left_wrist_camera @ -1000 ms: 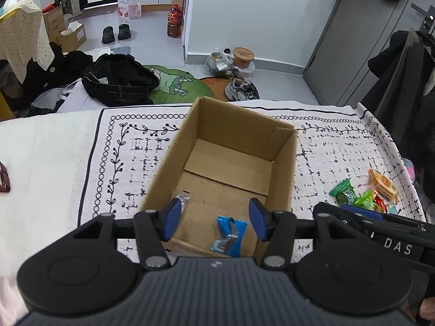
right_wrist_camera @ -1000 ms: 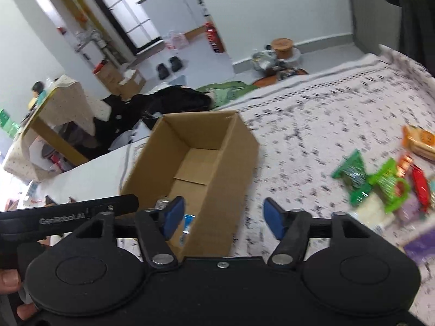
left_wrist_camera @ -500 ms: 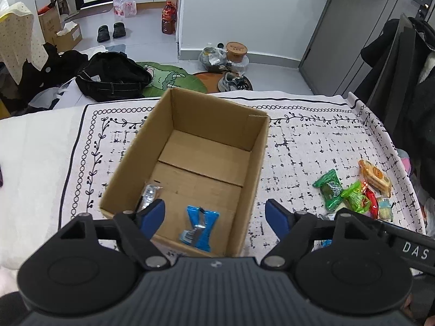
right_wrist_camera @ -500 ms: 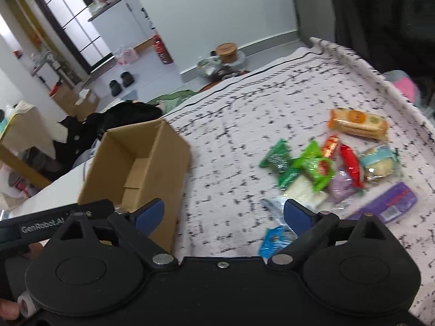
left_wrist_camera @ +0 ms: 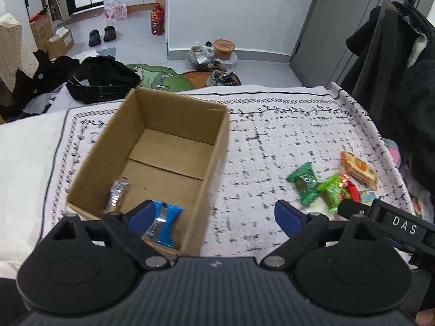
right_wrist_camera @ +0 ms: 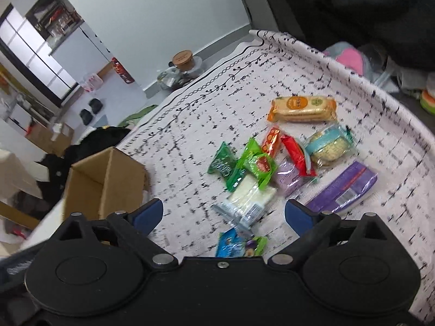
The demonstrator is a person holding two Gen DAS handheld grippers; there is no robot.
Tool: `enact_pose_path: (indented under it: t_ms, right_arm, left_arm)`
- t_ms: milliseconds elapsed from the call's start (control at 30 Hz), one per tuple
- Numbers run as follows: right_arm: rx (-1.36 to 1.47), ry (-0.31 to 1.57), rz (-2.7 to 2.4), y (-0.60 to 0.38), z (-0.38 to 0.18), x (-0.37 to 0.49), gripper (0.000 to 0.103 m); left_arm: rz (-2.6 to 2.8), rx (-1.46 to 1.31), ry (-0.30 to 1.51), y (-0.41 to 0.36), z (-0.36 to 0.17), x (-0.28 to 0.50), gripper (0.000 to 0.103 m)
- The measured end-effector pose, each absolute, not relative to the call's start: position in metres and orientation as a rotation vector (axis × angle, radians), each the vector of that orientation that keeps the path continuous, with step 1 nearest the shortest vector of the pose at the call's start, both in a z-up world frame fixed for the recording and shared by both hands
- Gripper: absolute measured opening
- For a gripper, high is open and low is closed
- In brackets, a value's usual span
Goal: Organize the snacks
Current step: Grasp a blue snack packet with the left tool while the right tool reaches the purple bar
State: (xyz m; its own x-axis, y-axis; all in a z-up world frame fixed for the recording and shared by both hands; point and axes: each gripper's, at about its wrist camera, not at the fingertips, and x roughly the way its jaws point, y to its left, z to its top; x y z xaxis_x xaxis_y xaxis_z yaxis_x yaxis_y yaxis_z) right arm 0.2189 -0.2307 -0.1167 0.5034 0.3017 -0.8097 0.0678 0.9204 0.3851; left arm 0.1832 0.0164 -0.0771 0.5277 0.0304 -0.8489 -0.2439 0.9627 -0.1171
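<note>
While the left gripper (left_wrist_camera: pixel 213 213) hangs over the near right corner of the cardboard box (left_wrist_camera: pixel 217 146), its jaws are opening and already wide, with nothing between them but the box wall and bare cloth. Right by its left finger, a blue snack packet (left_wrist_camera: pixel 163 224) sits on the box floor against the near wall, and a silvery packet (left_wrist_camera: pixel 117 193) lies a bit further in by the left wall; the rest of the box floor is bare, so plenty of room in there. Over on the other side, the right gripper (right_wrist_camera: pixel 223 213) is spread wide too and grips nothing, hovering over the near end of the snack pile on the patterned tablecloth (right_wrist_camera: pixel 190 125). Closest to it is a blue and green packet (right_wrist_camera: pixel 239 244) half hidden by the gripper body, then a clear white packet (right_wrist_camera: pixel 250 198) between the fingers but untouched. Beyond that come the green packets (right_wrist_camera: pixel 239 165), a red one (right_wrist_camera: pixel 296 154), a purple bar (right_wrist_camera: pixel 342 187) off to the right, a round cake in a clear wrapper (right_wrist_camera: pixel 329 146), and furthest out an orange cracker pack (right_wrist_camera: pixel 301 108). Between box and pile there's a wide open strip of cloth. The pile sits fairly near the table's right edge, where dark clothing (left_wrist_camera: pixel 402 81) hangs close.
</note>
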Motion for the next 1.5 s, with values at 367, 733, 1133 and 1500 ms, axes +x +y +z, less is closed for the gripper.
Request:
enact_pose_path:
  t_ms: [367,733,1133,1500]
  right_arm:
    - [0.435,1.042,0.059,-0.259,-0.113,0.218,0.103]
    - [0.539,1.109,-0.097,-0.292,-0.136,0.218,0.103]
    - [0.526,1.148,-0.219,-0.302,-0.157,0.218,0.103]
    - [0.500,1.172,-0.289,-0.305,-0.173,0.225,0.100]
  left_arm:
    - [0.115,-0.224,1.004,-0.024,-0.084,0.191,0.094]
    - [0.065,-0.242,1.058,-0.051,-0.113,0.199,0.094]
    - [0.013,-0.292,1.113,-0.065,-0.151,0.204,0.091]
    - [-0.092,-0.336,1.178,-0.082,-0.187,0.211,0.067]
